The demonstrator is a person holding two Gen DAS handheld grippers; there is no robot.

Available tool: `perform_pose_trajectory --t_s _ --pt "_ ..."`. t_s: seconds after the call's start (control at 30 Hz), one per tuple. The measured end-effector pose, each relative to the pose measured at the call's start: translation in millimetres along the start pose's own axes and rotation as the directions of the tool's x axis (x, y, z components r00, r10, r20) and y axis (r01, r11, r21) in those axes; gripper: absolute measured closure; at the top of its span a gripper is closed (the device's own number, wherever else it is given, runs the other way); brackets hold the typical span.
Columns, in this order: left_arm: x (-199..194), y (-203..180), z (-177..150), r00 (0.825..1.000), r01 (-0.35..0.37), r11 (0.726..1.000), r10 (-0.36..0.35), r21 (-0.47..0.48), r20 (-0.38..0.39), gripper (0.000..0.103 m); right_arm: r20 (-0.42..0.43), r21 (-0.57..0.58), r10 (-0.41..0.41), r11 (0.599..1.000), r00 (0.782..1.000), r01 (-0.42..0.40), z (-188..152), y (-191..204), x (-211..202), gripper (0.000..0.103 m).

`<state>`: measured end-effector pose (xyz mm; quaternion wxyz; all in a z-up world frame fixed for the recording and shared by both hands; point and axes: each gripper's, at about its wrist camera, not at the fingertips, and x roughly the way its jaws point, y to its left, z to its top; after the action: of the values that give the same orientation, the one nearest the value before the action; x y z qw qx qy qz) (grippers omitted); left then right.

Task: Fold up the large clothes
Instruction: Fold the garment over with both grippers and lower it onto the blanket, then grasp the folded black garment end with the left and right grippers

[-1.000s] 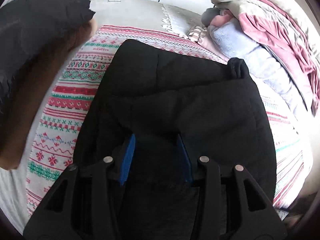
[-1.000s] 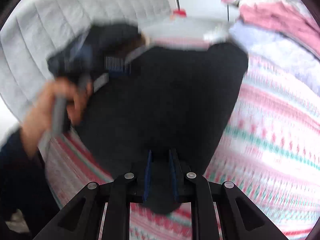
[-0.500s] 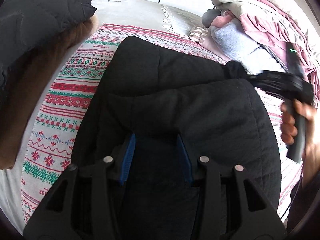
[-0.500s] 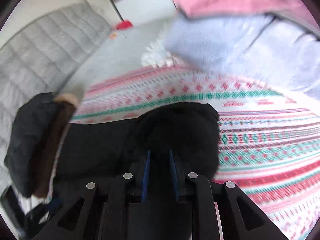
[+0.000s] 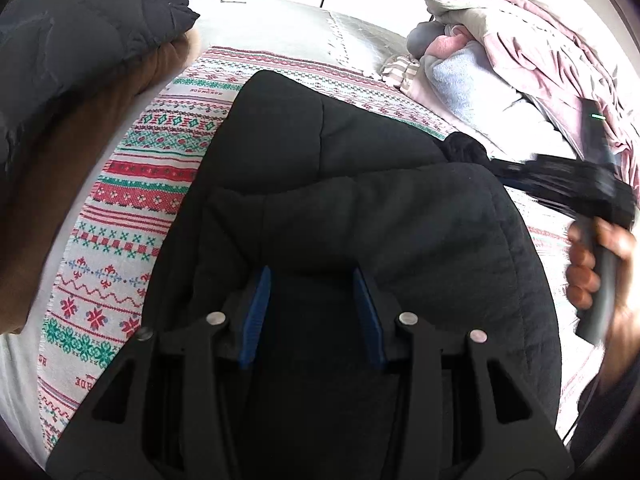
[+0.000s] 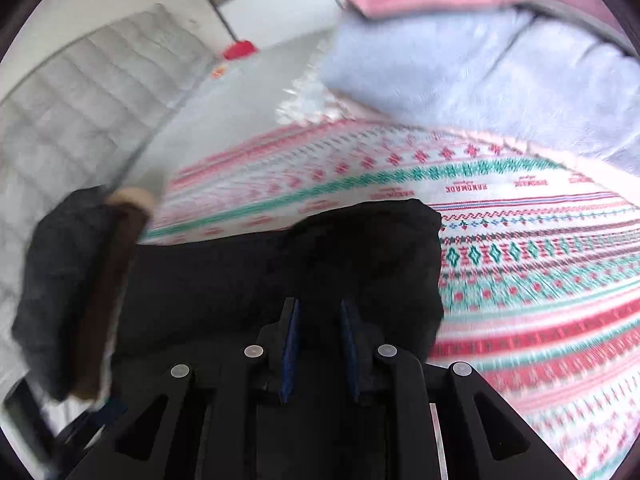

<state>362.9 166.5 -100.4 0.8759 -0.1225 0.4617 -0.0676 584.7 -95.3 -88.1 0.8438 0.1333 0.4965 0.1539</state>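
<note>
A black quilted garment (image 5: 340, 184) lies folded on the patterned red, green and white blanket (image 5: 136, 200). My left gripper (image 5: 310, 280) rests over its near edge with the blue pads apart and black fabric between them. My right gripper (image 6: 318, 312) is shut on a black sleeve end (image 6: 380, 248) and holds it over the blanket (image 6: 520, 264). In the left wrist view the right gripper (image 5: 560, 184) shows at the garment's right side, hand-held, with the sleeve end (image 5: 464, 148) at its tips.
A second dark padded coat with brown lining (image 5: 80, 60) lies at the left; it also shows in the right wrist view (image 6: 80, 280). A heap of pink, blue and grey bedding (image 5: 500, 60) sits at the back right. A grey quilted headboard (image 6: 80, 100) stands behind.
My right gripper has swung with the sleeve end across to the garment's right side. My left gripper has stayed in place on the near edge.
</note>
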Motion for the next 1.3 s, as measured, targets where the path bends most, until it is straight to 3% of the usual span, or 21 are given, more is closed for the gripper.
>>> perform_pose_trajectory --t_s 0.13,0.2,0.37,0.6,0.7,0.77,0.83,0.9,0.97,1.13,1.3 --pt "0 0 0 1.000 0.001 1.000 -0.001 -0.001 -0.001 0.058 -0.011 -0.144 0.019 0.989 1.000 -0.021 -37 31 -43 0.082" --pt "0 0 0 1.000 0.001 1.000 -0.001 -0.002 -0.001 0.058 -0.035 -0.185 0.017 0.982 0.999 -0.024 -50 43 -44 0.082" --pt "1 3 -1 1.000 -0.007 1.000 0.007 -0.011 -0.001 0.058 -0.132 -0.248 -0.123 0.965 0.984 0.087 -73 56 17 0.082" --pt "7 5 -2 1.000 -0.003 1.000 0.003 -0.006 0.005 0.058 -0.122 -0.259 -0.172 0.956 0.977 0.136 -77 62 33 0.083" --pt "2 9 -2 1.000 0.028 0.999 -0.028 -0.016 -0.001 0.058 -0.047 -0.275 -0.194 0.946 0.980 0.174 -83 69 14 0.082" --pt "-11 13 2 0.996 0.073 0.997 -0.074 -0.031 -0.038 0.058 -0.017 -0.220 -0.165 0.963 0.986 0.157 -93 67 -18 0.070" --pt "-30 20 3 0.994 0.097 0.995 -0.099 -0.035 -0.052 0.058 0.015 -0.170 -0.106 0.980 0.994 0.107 -104 60 -51 0.038" --pt "-46 33 0 0.996 0.074 0.995 -0.076 -0.061 -0.041 0.054 0.041 -0.142 -0.063 0.987 0.997 0.068 -118 51 -80 0.036" --pt "-62 48 -6 0.997 0.065 0.993 -0.069 -0.096 -0.043 0.043 0.042 -0.136 -0.012 0.991 0.999 0.018 -132 40 -96 0.036" --pt "-71 78 -30 0.988 0.088 0.981 -0.108 -0.176 -0.109 0.043 -0.008 0.013 0.076 0.997 0.997 -0.075 -139 13 -87 0.035" --pt "-80 98 -49 0.980 0.112 0.963 -0.149 -0.245 -0.136 0.038 -0.022 0.032 0.102 0.994 0.995 -0.101 -145 3 -93 0.035"
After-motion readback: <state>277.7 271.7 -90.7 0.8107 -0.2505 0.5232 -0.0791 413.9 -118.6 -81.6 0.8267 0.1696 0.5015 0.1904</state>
